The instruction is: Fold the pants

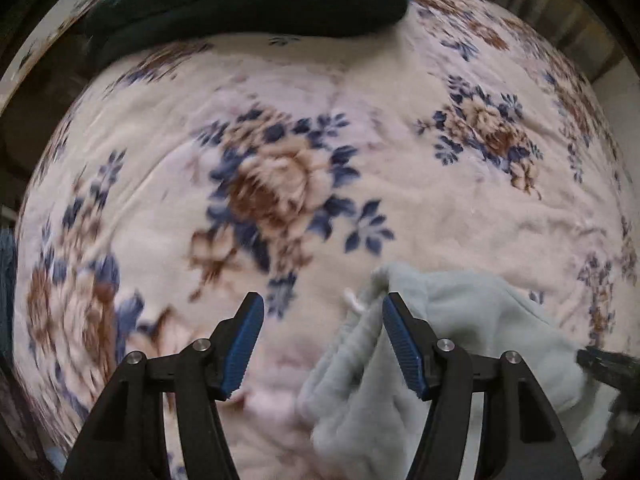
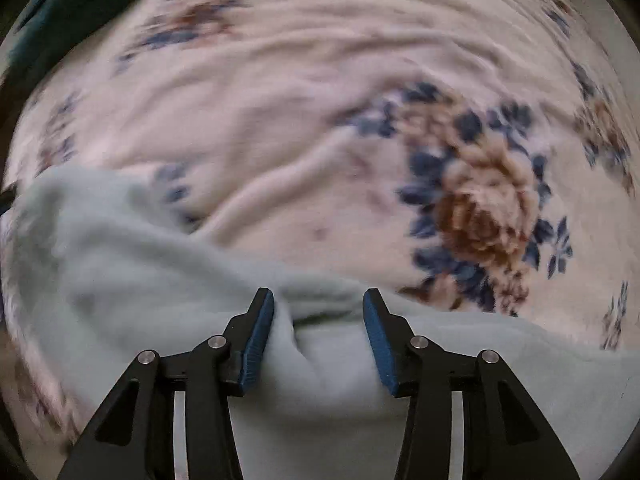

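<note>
The pants (image 1: 472,320) are pale mint fleece, lying rumpled on the floral blanket (image 1: 280,184). In the left wrist view they fill the lower right, and a bunched edge reaches up beside the right fingertip. My left gripper (image 1: 323,299) points down over that edge with its jaws open and the pads not pressing the cloth. In the right wrist view the pants (image 2: 120,264) spread across the lower half. My right gripper (image 2: 318,294) stands open just above them, with a soft ridge of cloth loose between the pads. Both views are blurred by motion.
A dark teal cushion or throw (image 1: 248,0) lies along the far edge of the bed, and shows again as a teal corner (image 2: 52,12). A dark part (image 1: 608,364) at the right edge looks like the other gripper. Bare floor (image 1: 616,96) shows past the bed's far right side.
</note>
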`<action>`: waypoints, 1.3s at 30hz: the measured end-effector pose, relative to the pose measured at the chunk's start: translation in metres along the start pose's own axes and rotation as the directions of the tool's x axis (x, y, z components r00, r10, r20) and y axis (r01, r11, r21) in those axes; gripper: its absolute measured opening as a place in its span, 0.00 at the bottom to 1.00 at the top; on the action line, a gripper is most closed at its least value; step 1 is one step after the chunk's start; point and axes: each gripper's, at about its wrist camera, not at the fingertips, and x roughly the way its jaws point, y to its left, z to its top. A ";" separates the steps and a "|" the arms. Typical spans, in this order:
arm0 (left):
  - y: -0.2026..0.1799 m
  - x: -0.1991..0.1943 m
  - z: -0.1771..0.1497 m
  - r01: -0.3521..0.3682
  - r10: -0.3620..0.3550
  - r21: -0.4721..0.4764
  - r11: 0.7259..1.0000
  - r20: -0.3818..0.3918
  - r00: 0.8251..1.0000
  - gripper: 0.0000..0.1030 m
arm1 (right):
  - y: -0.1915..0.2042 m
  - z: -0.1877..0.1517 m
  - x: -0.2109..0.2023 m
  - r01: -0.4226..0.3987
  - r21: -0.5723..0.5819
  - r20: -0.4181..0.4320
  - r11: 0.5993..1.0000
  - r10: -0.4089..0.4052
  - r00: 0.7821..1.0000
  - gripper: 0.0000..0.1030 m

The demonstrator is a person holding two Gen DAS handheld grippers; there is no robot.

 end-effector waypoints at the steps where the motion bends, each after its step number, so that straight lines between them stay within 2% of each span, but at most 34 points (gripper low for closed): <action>1: 0.006 -0.008 -0.009 0.021 -0.021 -0.038 0.999 0.000 1.000 0.58 | -0.004 0.002 0.004 -0.033 0.046 -0.027 0.998 0.034 0.999 0.47; 4: 0.019 -0.027 -0.038 0.077 -0.076 -0.135 0.988 0.015 0.997 0.58 | -0.015 -0.004 -0.019 -0.160 0.130 0.029 0.979 0.158 0.987 0.48; 6: 0.022 -0.021 -0.058 0.102 -0.111 -0.201 0.974 -0.033 0.993 0.60 | -0.025 -0.019 -0.039 -0.248 0.182 0.089 0.951 0.235 0.968 0.62; 7: 0.019 -0.015 -0.064 0.108 -0.125 -0.230 0.967 -0.058 0.990 0.60 | -0.035 -0.034 -0.049 -0.303 0.220 0.140 0.927 0.278 0.950 0.72; 9: 0.017 0.013 -0.086 0.136 -0.185 -0.308 0.942 -0.134 0.974 0.60 | -0.054 -0.063 -0.061 -0.356 0.288 0.210 0.889 0.304 0.929 0.77; 11: 0.011 0.032 -0.101 0.167 -0.236 -0.362 0.917 -0.154 0.960 0.60 | -0.077 -0.098 -0.064 -0.367 0.384 0.239 0.847 0.293 0.926 0.78; 12: 0.006 0.039 -0.106 0.175 -0.242 -0.369 0.913 -0.144 0.959 0.59 | -0.090 -0.121 -0.062 -0.367 0.442 0.239 0.818 0.287 0.928 0.78; 13: 0.002 0.040 -0.107 0.164 -0.223 -0.361 0.918 -0.128 0.966 0.36 | -0.107 -0.147 -0.058 -0.355 0.511 0.226 0.783 0.276 0.934 0.78; 14: -0.005 0.043 -0.106 0.136 -0.178 -0.328 0.935 -0.102 0.979 0.25 | -0.124 -0.173 -0.051 -0.332 0.579 0.209 0.744 0.258 0.943 0.78; 15: -0.008 0.043 -0.106 0.098 -0.133 -0.312 0.945 -0.094 0.987 0.22 | -0.138 -0.190 -0.048 -0.313 0.621 0.199 0.718 0.242 0.950 0.78; 16: -0.008 0.047 -0.106 0.060 -0.091 -0.321 0.945 -0.083 0.992 0.21 | -0.156 -0.217 -0.042 -0.267 0.686 0.180 0.677 0.198 0.963 0.77; 18: -0.002 0.060 -0.106 0.029 -0.074 -0.351 0.936 -0.114 0.991 0.22 | -0.181 -0.251 -0.027 -0.203 0.762 0.138 0.615 0.152 0.979 0.61; 19: -0.001 0.064 -0.107 0.030 -0.081 -0.373 0.927 -0.124 0.989 0.22 | -0.196 -0.269 -0.020 -0.188 0.805 0.131 0.562 0.141 0.981 0.49; 20: -0.003 0.061 -0.107 0.032 -0.083 -0.379 0.925 -0.118 0.990 0.22 | -0.208 -0.284 -0.015 -0.189 0.844 0.137 0.502 0.140 0.981 0.48; 22: -0.015 0.046 -0.106 0.012 -0.050 -0.340 0.940 -0.104 0.993 0.26 | -0.224 -0.302 -0.008 -0.217 0.882 0.165 0.420 0.157 0.974 0.48; 23: -0.021 0.036 -0.108 0.010 -0.042 -0.325 0.946 -0.092 0.995 0.27 | -0.228 -0.305 -0.005 -0.239 0.889 0.187 0.389 0.168 0.968 0.52; 26: -0.037 0.004 -0.115 -0.002 -0.015 -0.299 0.954 -0.056 0.998 0.27 | -0.240 -0.305 0.016 -0.301 0.891 0.242 0.339 0.206 0.948 0.58; 27: -0.041 -0.005 -0.118 -0.008 -0.006 -0.294 0.956 -0.048 0.999 0.27 | -0.243 -0.304 0.021 -0.338 0.883 0.279 0.326 0.214 0.936 0.55; 28: -0.048 -0.018 -0.122 -0.025 0.017 -0.285 0.958 -0.033 0.999 0.27 | -0.244 -0.303 0.019 -0.335 0.878 0.282 0.343 0.195 0.939 0.32; 29: -0.055 -0.030 -0.126 -0.049 0.047 -0.271 0.961 -0.013 0.999 0.27 | -0.245 -0.303 0.016 -0.329 0.873 0.281 0.361 0.180 0.943 0.21; 30: -0.056 -0.038 -0.130 -0.066 0.069 -0.260 0.963 0.002 0.998 0.27 | -0.245 -0.303 0.009 -0.321 0.866 0.280 0.384 0.161 0.946 0.17; 31: -0.061 -0.048 -0.133 -0.083 0.091 -0.248 0.965 0.021 0.996 0.27 | -0.243 -0.308 -0.001 -0.302 0.858 0.271 0.416 0.132 0.953 0.16; 32: -0.074 -0.061 -0.137 -0.108 0.122 -0.226 0.968 0.050 0.991 0.27 | -0.245 -0.316 -0.006 -0.277 0.862 0.254 0.425 0.112 0.961 0.16; 33: -0.084 -0.068 -0.138 -0.114 0.131 -0.206 0.972 0.072 0.989 0.27 | -0.247 -0.319 -0.006 -0.263 0.863 0.236 0.431 0.117 0.965 0.16; 34: -0.097 -0.072 -0.136 -0.103 0.120 -0.180 0.978 0.088 0.989 0.27 | -0.248 -0.318 0.002 -0.248 0.850 0.197 0.466 0.156 0.968 0.19; 35: -0.108 -0.074 -0.133 -0.083 0.098 -0.149 0.985 0.097 0.990 0.28 | -0.249 -0.315 0.004 -0.232 0.835 0.156 0.499 0.189 0.969 0.24; 37: -0.134 -0.072 -0.122 -0.019 0.029 -0.093 0.995 0.109 0.994 0.36 | -0.257 -0.307 -0.007 -0.223 0.818 0.121 0.531 0.220 0.968 0.26; 39: -0.162 -0.059 -0.109 0.050 -0.045 -0.054 0.997 0.079 0.996 0.38 | -0.260 -0.296 -0.037 -0.191 0.789 0.108 0.584 0.174 0.979 0.29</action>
